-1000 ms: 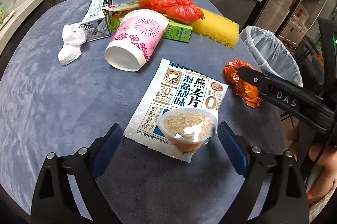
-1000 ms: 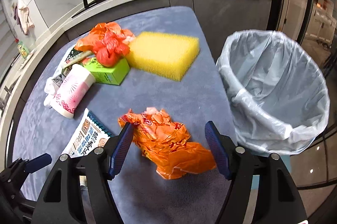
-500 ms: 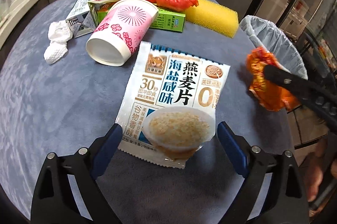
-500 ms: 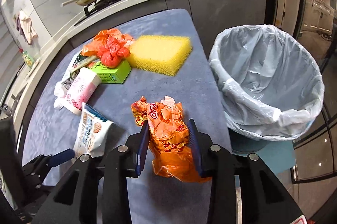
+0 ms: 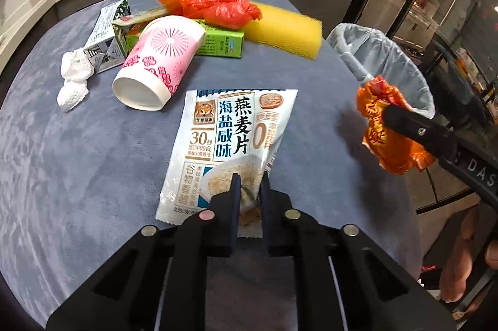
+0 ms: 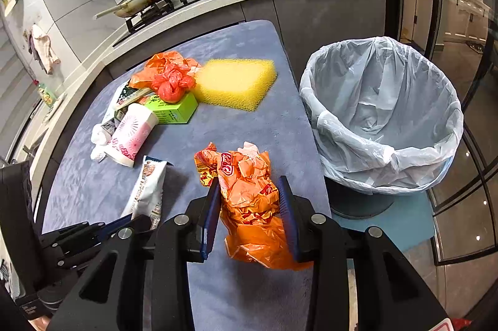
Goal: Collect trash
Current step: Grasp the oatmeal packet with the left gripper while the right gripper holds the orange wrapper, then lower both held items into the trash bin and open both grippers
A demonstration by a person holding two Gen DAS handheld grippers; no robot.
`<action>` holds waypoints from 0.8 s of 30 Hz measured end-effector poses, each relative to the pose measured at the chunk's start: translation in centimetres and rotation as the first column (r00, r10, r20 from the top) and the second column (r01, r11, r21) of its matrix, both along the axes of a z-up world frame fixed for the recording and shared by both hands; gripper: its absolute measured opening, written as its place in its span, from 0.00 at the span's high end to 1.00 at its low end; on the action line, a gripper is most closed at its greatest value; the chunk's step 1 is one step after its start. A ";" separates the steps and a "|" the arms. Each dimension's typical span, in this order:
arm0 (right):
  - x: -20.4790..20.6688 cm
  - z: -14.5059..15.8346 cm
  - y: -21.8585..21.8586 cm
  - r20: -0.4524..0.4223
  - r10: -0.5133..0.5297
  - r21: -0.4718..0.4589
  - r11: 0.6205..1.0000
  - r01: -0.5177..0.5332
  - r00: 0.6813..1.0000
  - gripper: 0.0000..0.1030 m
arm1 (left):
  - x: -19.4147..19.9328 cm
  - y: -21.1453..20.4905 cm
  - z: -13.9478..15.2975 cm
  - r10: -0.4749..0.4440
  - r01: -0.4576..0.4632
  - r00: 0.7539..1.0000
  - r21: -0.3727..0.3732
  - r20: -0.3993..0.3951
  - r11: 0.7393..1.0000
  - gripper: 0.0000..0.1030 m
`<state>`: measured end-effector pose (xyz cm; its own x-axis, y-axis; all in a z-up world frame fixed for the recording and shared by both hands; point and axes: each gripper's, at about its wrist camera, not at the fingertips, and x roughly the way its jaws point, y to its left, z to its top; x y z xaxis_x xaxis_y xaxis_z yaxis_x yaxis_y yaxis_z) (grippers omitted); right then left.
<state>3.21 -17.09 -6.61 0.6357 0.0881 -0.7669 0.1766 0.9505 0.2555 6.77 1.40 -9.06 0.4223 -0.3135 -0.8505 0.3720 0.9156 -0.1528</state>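
Note:
A white oatmeal packet (image 5: 230,128) lies flat on the blue-grey tablecloth (image 5: 77,159). My left gripper (image 5: 250,178) is closing its jaws on the packet's near edge, and the foil bunches up between the pads. In the right wrist view the same packet (image 6: 146,191) lies at the lower left. My right gripper (image 6: 249,181) is shut on a crumpled orange wrapper (image 6: 249,194) and holds it above the table's right edge. From the left wrist view that wrapper (image 5: 382,138) hangs in front of the lined trash bin (image 5: 373,50). The bin (image 6: 342,138) stands just right of the table.
At the far side of the table lie a tipped pink paper cup (image 5: 158,63), a green box (image 5: 221,43), red and orange plastic bags (image 5: 218,4), a yellow sponge (image 5: 280,32), a white tissue (image 5: 74,78) and a small carton (image 5: 109,32). A kitchen counter with a stove runs behind.
My left jaws went from wide open around the oatmeal packet to pinched on its near edge. My right gripper closed on the orange wrapper and lifted it off the table.

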 end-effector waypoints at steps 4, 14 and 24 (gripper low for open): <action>-0.7 0.7 -0.2 0.016 -0.006 0.004 1.000 0.006 1.000 0.67 | -0.4 -0.3 1.6 -0.010 0.010 1.000 -0.024 0.020 1.000 0.96; -1.9 3.9 -4.3 0.095 -0.104 -0.006 0.994 0.105 0.990 0.67 | 0.8 -4.1 6.3 -0.079 0.086 0.995 -0.122 0.057 0.989 0.97; -0.8 5.0 -12.6 0.114 -0.248 -0.060 0.965 0.256 0.962 0.66 | 4.1 -14.7 9.1 -0.218 0.237 0.968 -0.176 0.121 0.956 0.97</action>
<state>2.39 -29.68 -1.66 0.7072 -0.1395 -0.6931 0.3890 0.8954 0.2167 10.83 -13.26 0.03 0.4010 -0.5605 -0.7246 0.5888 0.7637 -0.2648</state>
